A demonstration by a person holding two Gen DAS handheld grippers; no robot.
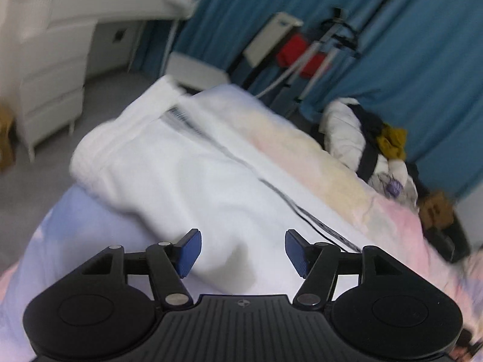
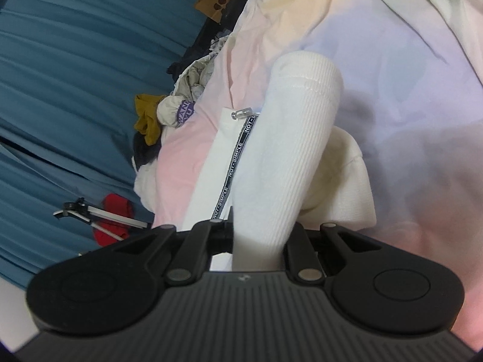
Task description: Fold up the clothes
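A white garment (image 1: 187, 166) with a black-and-white lettered tape lies spread on a pastel bedsheet (image 1: 75, 229). My left gripper (image 1: 241, 252) is open and empty just above its near part, blue pads apart. In the right wrist view my right gripper (image 2: 258, 241) is shut on the garment's white ribbed cuff (image 2: 289, 150), which rises from the jaws. The lettered tape (image 2: 234, 157) and a metal zipper pull (image 2: 241, 112) lie beside the cuff. The fingertips are hidden by the fabric.
A pile of other clothes (image 1: 371, 141) lies at the bed's far edge, also seen in the right wrist view (image 2: 169, 114). Blue curtains (image 1: 407, 45) hang behind. A white drawer unit (image 1: 51, 90) stands at left. A rack with red cloth (image 1: 302, 51) stands behind the bed.
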